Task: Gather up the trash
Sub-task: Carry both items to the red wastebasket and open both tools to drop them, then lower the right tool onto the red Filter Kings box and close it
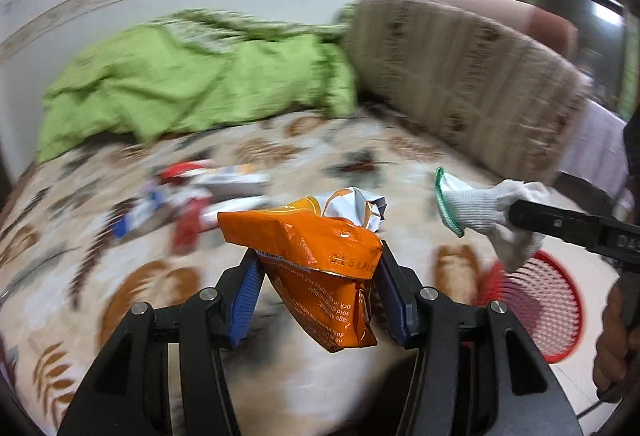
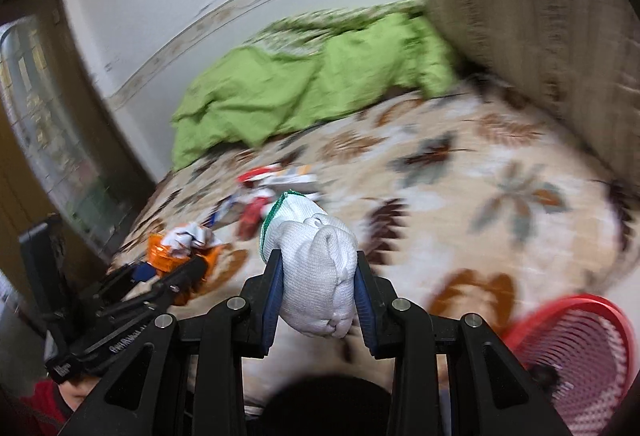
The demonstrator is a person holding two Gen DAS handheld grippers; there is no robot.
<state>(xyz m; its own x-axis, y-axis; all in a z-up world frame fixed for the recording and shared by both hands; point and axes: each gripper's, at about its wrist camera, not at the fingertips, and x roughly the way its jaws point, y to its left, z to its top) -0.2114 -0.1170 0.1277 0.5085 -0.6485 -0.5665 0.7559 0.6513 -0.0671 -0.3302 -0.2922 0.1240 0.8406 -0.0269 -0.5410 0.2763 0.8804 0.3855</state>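
Orange snack wrapper [image 1: 316, 260] pinched between left gripper [image 1: 316, 300] jaws; white glove [image 2: 320, 276] clamped in right gripper [image 2: 318, 300]; red basket [image 2: 576, 352] right of the right jaws, nearer that hand.

Counts: 2 claws, left claw [image 1: 316, 272] and right claw [image 2: 318, 294]. 1 orange snack wrapper [image 1: 312, 256]. 1 white knit glove [image 2: 316, 276]. 1 red mesh basket [image 2: 580, 352]. 1 green blanket [image 1: 192, 83]. 1 striped cushion [image 1: 460, 75]. Blurred wrapper pile [image 1: 200, 195] on the bed: number unreadable.
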